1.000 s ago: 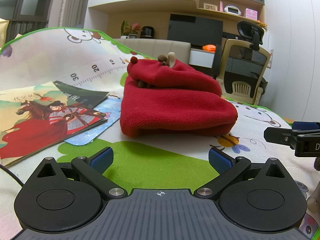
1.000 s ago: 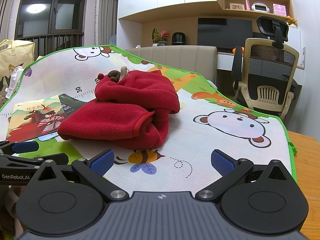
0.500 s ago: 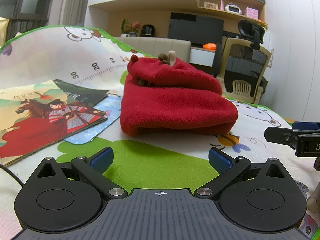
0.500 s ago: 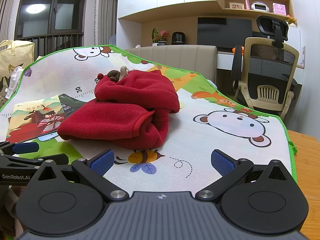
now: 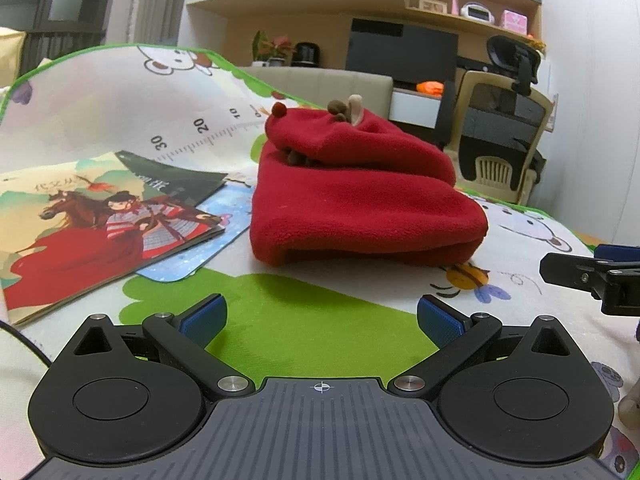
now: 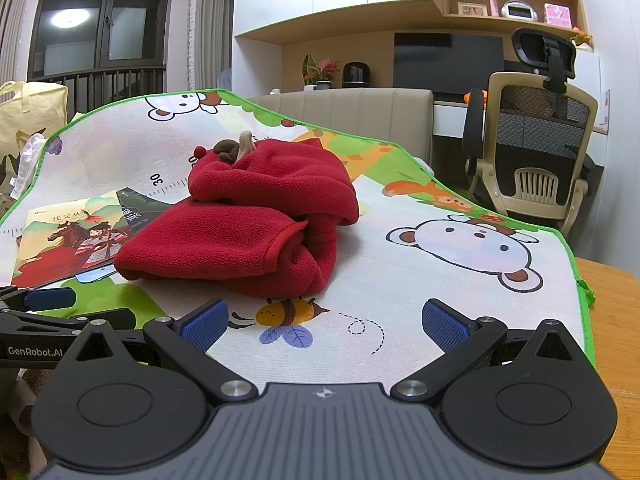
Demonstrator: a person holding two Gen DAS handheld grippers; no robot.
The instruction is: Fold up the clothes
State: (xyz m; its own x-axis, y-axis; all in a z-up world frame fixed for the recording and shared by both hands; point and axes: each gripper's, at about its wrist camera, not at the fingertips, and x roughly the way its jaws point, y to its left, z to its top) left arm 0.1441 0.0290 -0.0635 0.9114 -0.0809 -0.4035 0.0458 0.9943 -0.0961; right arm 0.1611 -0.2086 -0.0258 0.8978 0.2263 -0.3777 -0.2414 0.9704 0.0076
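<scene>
A red fleece garment [image 5: 360, 196] lies folded in a thick bundle on the cartoon play mat [image 5: 312, 320], with small brown and beige trims poking out on top. In the right wrist view the same garment [image 6: 248, 224] sits left of centre, a hemmed edge facing me. My left gripper [image 5: 319, 318] stands open in front of it, nothing between its blue pads, well short of the fabric. My right gripper [image 6: 325, 322] is open too, over a bee drawing, apart from the garment. Each gripper's fingers show at the other view's edge.
Picture books [image 5: 92, 220] lie on the mat left of the garment. A wooden table edge [image 6: 612, 320] shows at the right past the mat's green border. An office chair [image 6: 536, 152], a beige sofa back [image 6: 360, 112] and shelves stand behind.
</scene>
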